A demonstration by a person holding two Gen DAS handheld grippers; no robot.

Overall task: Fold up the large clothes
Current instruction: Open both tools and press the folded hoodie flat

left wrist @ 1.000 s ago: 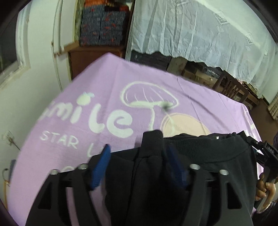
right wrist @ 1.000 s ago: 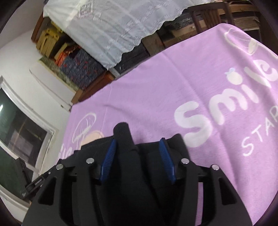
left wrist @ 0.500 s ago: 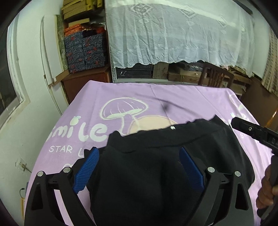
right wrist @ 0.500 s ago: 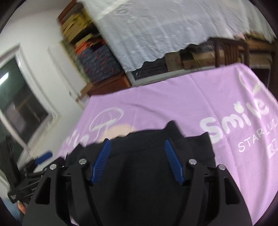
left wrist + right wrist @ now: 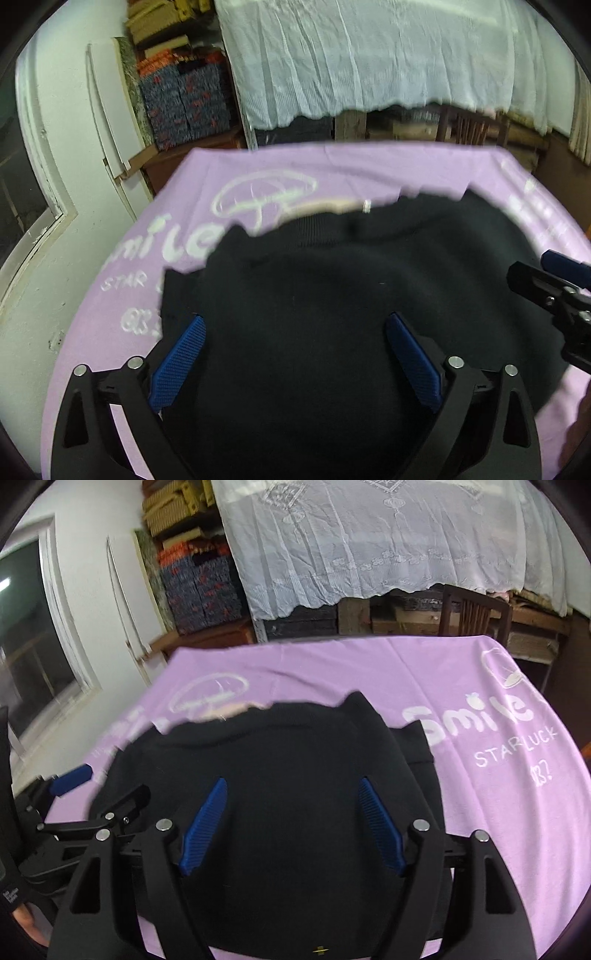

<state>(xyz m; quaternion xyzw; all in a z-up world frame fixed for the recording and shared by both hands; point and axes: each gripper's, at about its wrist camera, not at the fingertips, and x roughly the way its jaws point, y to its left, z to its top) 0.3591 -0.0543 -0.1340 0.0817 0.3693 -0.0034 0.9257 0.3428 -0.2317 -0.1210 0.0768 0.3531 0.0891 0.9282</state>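
A large black garment (image 5: pixel 332 295) lies folded on the purple printed cloth (image 5: pixel 332 166) that covers the table; it also shows in the right wrist view (image 5: pixel 295 768). My left gripper (image 5: pixel 295 358) is open above the garment's near left part, blue pads spread wide, nothing between them. My right gripper (image 5: pixel 291 823) is open above the garment's near right part, also empty. The right gripper shows at the right edge of the left wrist view (image 5: pixel 554 291); the left gripper shows at the left of the right wrist view (image 5: pixel 92 812).
The purple cloth (image 5: pixel 480 775) carries white "Smile" lettering and a mushroom print. Behind the table stand a lace-covered shelf (image 5: pixel 388 535), stacked patterned boxes (image 5: pixel 199 587), a wooden chair (image 5: pixel 476 609) and a white wall with a window (image 5: pixel 33 646) at the left.
Both grippers let go of the garment's edge and opened wide. They pulled back toward me and the garment settled flat on the cloth.
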